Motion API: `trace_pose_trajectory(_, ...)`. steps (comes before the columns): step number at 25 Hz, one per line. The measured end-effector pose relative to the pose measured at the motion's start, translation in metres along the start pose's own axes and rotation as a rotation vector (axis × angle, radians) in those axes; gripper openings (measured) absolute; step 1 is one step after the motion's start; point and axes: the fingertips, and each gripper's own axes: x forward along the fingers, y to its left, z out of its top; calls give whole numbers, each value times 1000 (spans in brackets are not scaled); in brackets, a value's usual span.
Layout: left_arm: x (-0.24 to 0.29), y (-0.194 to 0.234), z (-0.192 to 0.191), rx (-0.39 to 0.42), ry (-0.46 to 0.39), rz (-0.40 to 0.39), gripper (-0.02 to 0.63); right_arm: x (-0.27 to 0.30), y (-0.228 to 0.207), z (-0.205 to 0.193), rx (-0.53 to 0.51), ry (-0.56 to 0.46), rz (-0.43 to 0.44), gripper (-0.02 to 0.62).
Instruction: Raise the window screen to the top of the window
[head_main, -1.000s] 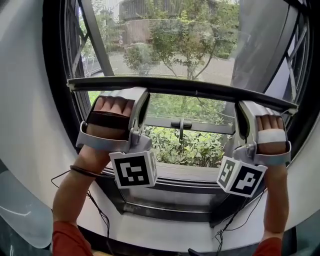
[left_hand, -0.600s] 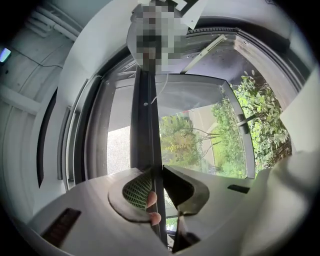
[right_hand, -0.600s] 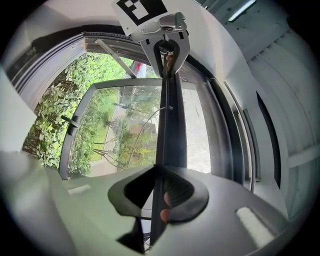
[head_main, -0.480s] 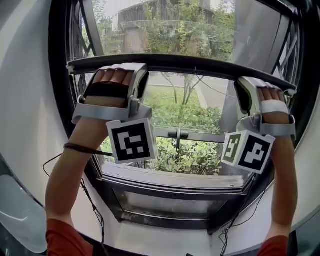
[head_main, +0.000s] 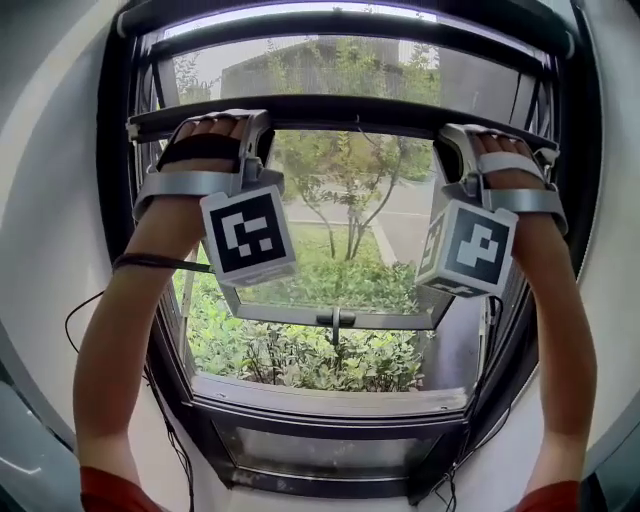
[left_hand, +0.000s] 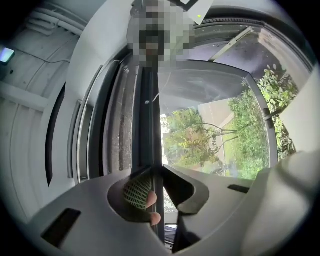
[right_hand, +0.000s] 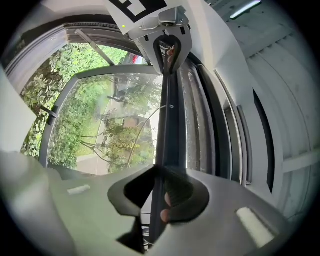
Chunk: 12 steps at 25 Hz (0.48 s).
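Observation:
The window screen's dark bottom bar (head_main: 350, 110) runs across the upper part of the window in the head view, a short way below the top frame (head_main: 340, 22). My left gripper (head_main: 252, 122) is shut on the bar near its left end. My right gripper (head_main: 452, 135) is shut on it near the right end. In the left gripper view the bar (left_hand: 149, 120) passes upright between the closed jaws of the left gripper (left_hand: 154, 172). The right gripper view shows the bar (right_hand: 168, 120) pinched in the right gripper (right_hand: 159, 172), with the left gripper (right_hand: 170, 47) at its far end.
Below the bar the window opening gives onto trees and shrubs. An outward-tilted glass sash with a handle (head_main: 335, 318) sits behind the opening. The dark sill (head_main: 330, 405) lies at the bottom. A thin cable (head_main: 172, 430) hangs by the left frame. White wall flanks both sides.
Both grippers have gone up together with the bar held between them. The bar now stands much nearer the top frame, and more open window shows beneath it.

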Motion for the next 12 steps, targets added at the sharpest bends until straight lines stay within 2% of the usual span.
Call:
trace_pose_trajectory(3, 14, 27, 0, 0, -4, 61, 77, 11, -25, -1, -22, 27, -21, 72)
trace_pose_trajectory(8, 30, 57, -1, -25, -6, 78, 78, 32, -59, 0, -34, 43, -33, 72)
trace_pose_trajectory(12, 45, 80, -1, -22, 12, 128, 78, 45, -77, -5, -58, 61, -43, 74)
